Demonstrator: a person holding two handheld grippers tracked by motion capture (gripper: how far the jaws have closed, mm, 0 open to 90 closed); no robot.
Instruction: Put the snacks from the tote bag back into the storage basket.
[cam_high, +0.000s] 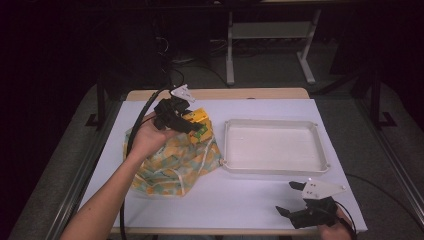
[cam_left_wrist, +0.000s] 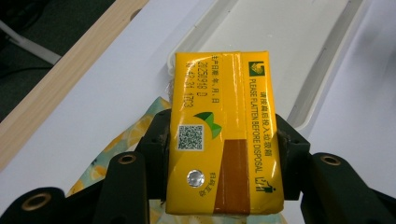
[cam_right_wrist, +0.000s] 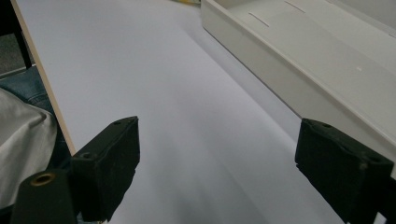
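A yellow drink carton (cam_left_wrist: 224, 135) with a foil straw hole and a QR code is clamped between the jaws of my left gripper (cam_left_wrist: 223, 142). In the high view that left gripper (cam_high: 192, 125) holds the carton (cam_high: 199, 121) just above a lemon-print cloth bag (cam_high: 172, 162) at the table's left. An empty white tray (cam_high: 275, 146) lies to the right of the bag; its near corner shows beyond the carton (cam_left_wrist: 299, 70). My right gripper (cam_high: 290, 199) rests open at the table's front right corner, its jaws wide apart over bare white surface (cam_right_wrist: 215, 158), beside the tray's wall (cam_right_wrist: 261, 51).
A white sheet (cam_high: 225, 195) covers the tabletop, with a wooden edge (cam_high: 220, 93) along the back. A black cable (cam_high: 131, 145) loops from the left gripper over the forearm. Table legs and a dark floor lie beyond the far edge.
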